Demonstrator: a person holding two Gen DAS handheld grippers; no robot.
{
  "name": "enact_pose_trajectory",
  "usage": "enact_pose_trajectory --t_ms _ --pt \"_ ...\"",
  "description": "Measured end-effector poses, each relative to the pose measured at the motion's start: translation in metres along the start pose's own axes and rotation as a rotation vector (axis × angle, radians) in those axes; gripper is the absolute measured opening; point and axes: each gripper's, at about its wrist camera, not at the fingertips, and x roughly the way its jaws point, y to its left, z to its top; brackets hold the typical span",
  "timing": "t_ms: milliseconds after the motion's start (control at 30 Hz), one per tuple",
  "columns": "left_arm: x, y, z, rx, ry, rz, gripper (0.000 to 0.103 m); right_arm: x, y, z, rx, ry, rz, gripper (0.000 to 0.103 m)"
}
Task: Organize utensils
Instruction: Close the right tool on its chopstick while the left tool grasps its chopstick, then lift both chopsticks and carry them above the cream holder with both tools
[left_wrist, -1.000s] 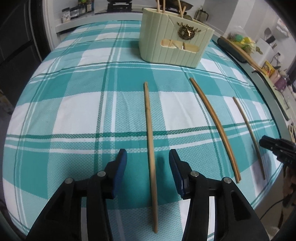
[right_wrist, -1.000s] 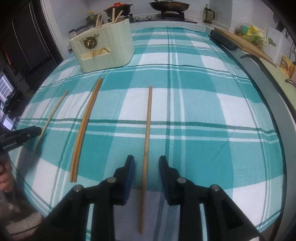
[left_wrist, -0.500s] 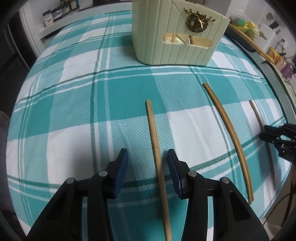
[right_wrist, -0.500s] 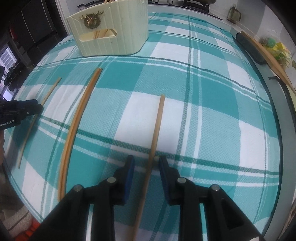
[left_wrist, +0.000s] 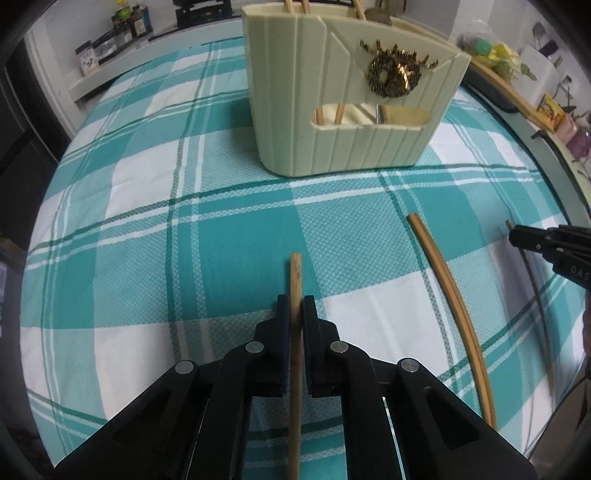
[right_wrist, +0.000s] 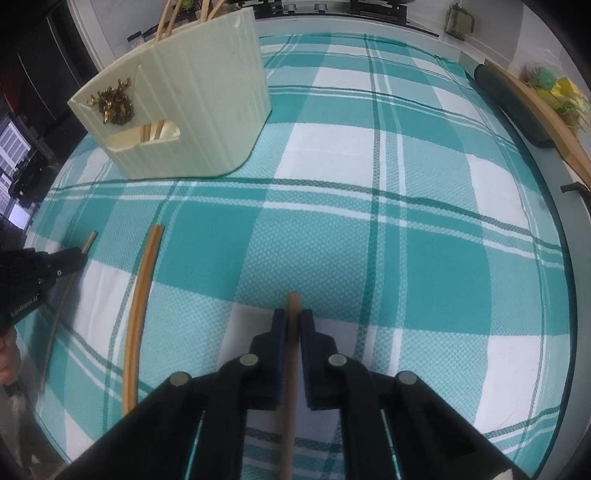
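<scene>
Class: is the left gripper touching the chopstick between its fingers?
Touching. The left wrist view shows the left gripper shut on the chopstick, both fingers pressed against its sides.

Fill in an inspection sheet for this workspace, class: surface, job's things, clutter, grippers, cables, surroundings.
Surface: teal and white checked cloth covers the table.
Job's things: cream utensil holder upright, chopsticks already standing in it; a pair of chopsticks lies side by side between the two grippers.
Clutter: nothing seen on the cloth.
Grippers: left gripper shut on a single chopstick; right gripper shut on another chopstick.
Cables: nothing seen.
Surroundings: stove behind the table; jars on a shelf; wooden board at the side.
</scene>
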Motion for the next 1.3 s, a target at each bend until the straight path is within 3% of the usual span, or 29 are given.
enact_pose_trajectory --t_ms 133,467,867,1100,1300 --pt "-0.045 0.006 -0.003 -0.037 -0.103 -0.03 0.004 -0.029 -0.002 -0.004 0.031 -0.09 0.047 0.007" --pt "-0.164 0.006 -0.027 -0.046 -0.331 -0.118 0.005 -0.159 0.027 -0.033 -0.047 -0.412 0.097 0.007" --pt "-0.22 0.001 -0.037 -0.06 -0.474 -0.167 0.004 -0.234 0.064 -0.07 -0.143 -0.677 0.045 0.007" --pt "-0.235 0.003 -0.017 -0.065 -0.506 -0.189 0.004 -0.248 0.061 -0.056 -0.122 -0.715 0.068 0.007" --pt "-0.262 0.005 0.019 -0.065 -0.558 -0.226 0.004 -0.263 0.062 -0.028 -0.147 -0.741 0.06 0.007"
